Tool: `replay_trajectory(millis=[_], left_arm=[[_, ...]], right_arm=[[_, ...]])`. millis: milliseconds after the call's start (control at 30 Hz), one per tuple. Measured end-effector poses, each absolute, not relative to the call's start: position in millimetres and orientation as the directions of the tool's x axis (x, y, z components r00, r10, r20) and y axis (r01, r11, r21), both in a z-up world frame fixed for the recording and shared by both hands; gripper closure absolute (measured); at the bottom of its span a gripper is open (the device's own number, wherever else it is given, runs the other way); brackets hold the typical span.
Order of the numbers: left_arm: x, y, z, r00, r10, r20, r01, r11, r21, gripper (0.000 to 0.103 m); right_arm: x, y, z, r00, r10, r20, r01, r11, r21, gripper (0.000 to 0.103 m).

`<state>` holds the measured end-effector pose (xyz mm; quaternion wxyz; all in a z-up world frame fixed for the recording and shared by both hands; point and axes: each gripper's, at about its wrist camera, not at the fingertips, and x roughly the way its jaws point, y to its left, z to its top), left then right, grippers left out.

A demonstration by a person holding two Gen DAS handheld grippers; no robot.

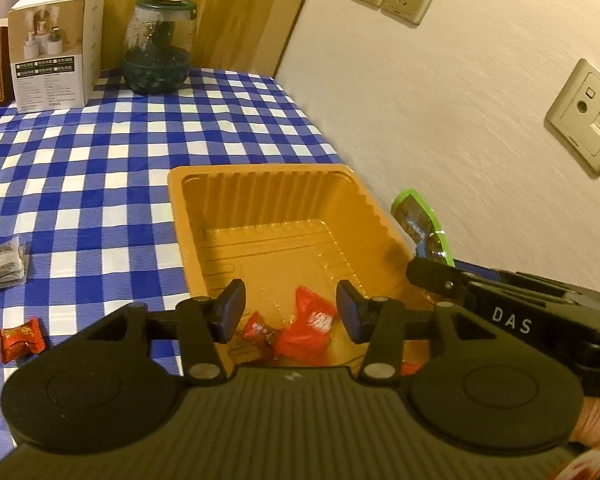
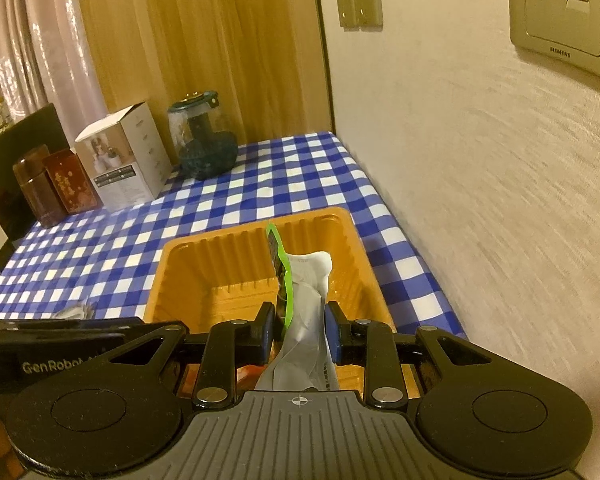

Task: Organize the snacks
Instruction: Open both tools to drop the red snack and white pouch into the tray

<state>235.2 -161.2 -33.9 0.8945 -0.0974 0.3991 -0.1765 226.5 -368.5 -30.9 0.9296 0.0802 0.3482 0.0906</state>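
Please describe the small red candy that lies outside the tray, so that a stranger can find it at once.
Start at the orange plastic tray on the blue-and-white checked tablecloth. Left of its near corner, one red wrapped candy lies alone on the cloth. The other red candies lie inside the tray.

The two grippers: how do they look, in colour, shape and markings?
Both are black. The left gripper has a ribbed grey base, two round discs, silver rivets and short fingers with blue pads. The right gripper is built the same; its side reads "DAS", and the left one's side reads "GenRobot".
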Motion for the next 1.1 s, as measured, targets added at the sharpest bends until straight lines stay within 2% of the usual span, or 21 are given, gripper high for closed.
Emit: replay_trajectory(millis=[300, 1100], left_arm=[[232.0, -157.4, -31.2, 0.630, -0.369, -0.683, 0.241, 0.929, -0.280, 0.057], [229.9, -155.4, -34.2, 0.625, -0.369, -0.688, 0.242, 0.929, -0.278, 0.057]], right_arm=[[226.2, -364.9, -29.7, 0.736, 0.232, -0.636, -0.118, 0.969, 0.217, 0.076], [229.9, -357.9, -29.4, 0.732, 0.241, -0.637, -0.129, 0.967, 0.218, 0.075]])
